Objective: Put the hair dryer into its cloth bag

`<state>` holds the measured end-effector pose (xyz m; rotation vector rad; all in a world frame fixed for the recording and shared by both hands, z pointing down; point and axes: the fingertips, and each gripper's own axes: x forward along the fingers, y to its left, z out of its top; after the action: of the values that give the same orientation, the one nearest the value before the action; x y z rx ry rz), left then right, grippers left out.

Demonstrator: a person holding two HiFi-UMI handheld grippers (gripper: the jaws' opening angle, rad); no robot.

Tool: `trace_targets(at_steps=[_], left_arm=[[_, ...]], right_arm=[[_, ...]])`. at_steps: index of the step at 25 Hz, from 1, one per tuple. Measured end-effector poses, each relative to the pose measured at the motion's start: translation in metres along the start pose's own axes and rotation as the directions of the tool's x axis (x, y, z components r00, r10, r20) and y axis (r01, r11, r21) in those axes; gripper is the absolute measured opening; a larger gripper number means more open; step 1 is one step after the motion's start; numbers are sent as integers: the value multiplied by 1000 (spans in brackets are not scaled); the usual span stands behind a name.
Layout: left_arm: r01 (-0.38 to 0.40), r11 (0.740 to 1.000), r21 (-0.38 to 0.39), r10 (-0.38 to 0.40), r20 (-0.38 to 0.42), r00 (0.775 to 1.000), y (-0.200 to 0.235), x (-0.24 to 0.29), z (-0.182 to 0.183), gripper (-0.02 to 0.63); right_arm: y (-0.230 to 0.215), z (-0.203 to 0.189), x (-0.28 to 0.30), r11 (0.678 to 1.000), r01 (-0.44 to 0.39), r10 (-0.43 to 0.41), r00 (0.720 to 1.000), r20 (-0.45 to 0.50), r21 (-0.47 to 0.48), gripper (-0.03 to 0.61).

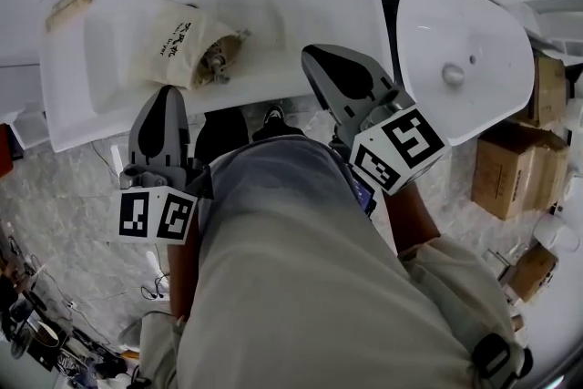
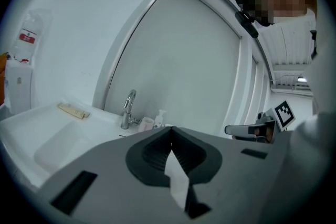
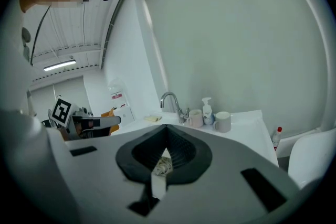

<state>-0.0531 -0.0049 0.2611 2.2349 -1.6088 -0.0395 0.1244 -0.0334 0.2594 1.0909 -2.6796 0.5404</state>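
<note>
While left tool (image 1: 167, 96), right tool (image 1: 319, 64) clenched empty, cloth bag (image 1: 178, 41) lies slantwise, hair dryer (image 1: 219, 59) showing at right-facing mouth

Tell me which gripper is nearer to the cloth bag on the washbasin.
Left. The left gripper, jaws shut, hangs just in front of the near edge of the cloth bag. The right gripper, also shut, is farther off to the bag's right.

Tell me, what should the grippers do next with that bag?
Probably lower the right gripper to the cloth bag's open mouth and push in the hair dryer, which seems to poke out; it and the left gripper hang shut, empty.
</note>
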Motion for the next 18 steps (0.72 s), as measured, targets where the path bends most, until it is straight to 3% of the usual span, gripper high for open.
trace_targets(at_steps=[18], left_arm=[[-19, 1000, -3, 19, -18, 1000, -6, -12, -9, 6]], right_arm=[[-3, -13, -17, 998, 63, -63, 998, -13, -15, 9]])
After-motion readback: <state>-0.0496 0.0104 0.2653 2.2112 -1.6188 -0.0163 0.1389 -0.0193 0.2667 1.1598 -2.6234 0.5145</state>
